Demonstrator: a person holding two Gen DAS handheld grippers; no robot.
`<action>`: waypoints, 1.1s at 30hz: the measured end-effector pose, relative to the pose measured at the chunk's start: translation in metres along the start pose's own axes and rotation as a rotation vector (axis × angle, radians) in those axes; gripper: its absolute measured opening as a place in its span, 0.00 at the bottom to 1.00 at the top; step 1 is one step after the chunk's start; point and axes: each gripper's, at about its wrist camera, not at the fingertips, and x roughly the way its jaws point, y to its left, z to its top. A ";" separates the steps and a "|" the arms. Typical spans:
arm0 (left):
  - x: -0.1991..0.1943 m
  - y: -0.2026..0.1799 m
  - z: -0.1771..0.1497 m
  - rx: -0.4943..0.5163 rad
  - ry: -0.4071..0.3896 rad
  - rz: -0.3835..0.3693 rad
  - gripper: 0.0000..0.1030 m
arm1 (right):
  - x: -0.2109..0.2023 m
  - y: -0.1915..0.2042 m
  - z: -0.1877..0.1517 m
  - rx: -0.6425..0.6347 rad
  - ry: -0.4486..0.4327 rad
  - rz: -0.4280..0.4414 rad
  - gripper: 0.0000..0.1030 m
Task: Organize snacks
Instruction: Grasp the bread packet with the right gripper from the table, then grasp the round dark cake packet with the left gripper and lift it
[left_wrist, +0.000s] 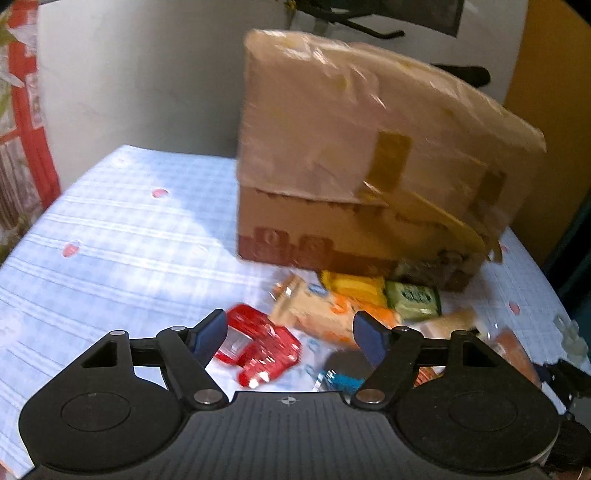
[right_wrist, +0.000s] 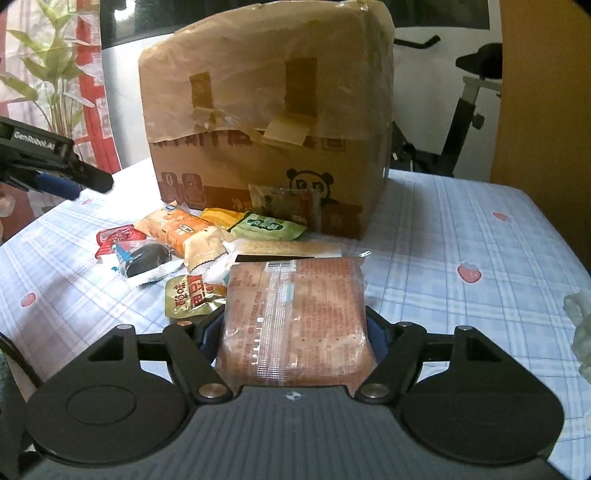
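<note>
The right gripper (right_wrist: 295, 332) has its jaws clenched on a clear-wrapped orange-brown snack packet (right_wrist: 295, 317), held low in the frame in front of the pile of snacks (right_wrist: 192, 236) on the checked surface (right_wrist: 461, 240). The step in hand looks like carrying this packet off to its place; next it needs a spot, perhaps the taped cardboard box (right_wrist: 266, 122) at upper centre. The left gripper (left_wrist: 291, 332) hovers with jaws released above a red packet (left_wrist: 258, 343). "GenRobot.AI" reads on the left tool; the box shows a panda drawing; packet print is too small to read.
</note>
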 end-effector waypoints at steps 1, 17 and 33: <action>0.001 -0.005 -0.003 0.010 0.006 0.001 0.75 | 0.000 0.000 0.000 0.001 -0.003 0.001 0.72; 0.038 -0.038 -0.021 0.118 0.109 -0.091 0.65 | -0.001 -0.005 -0.003 0.014 -0.019 0.032 0.73; 0.059 -0.040 -0.025 0.141 0.144 -0.066 0.61 | -0.002 -0.007 -0.004 0.025 -0.022 0.036 0.73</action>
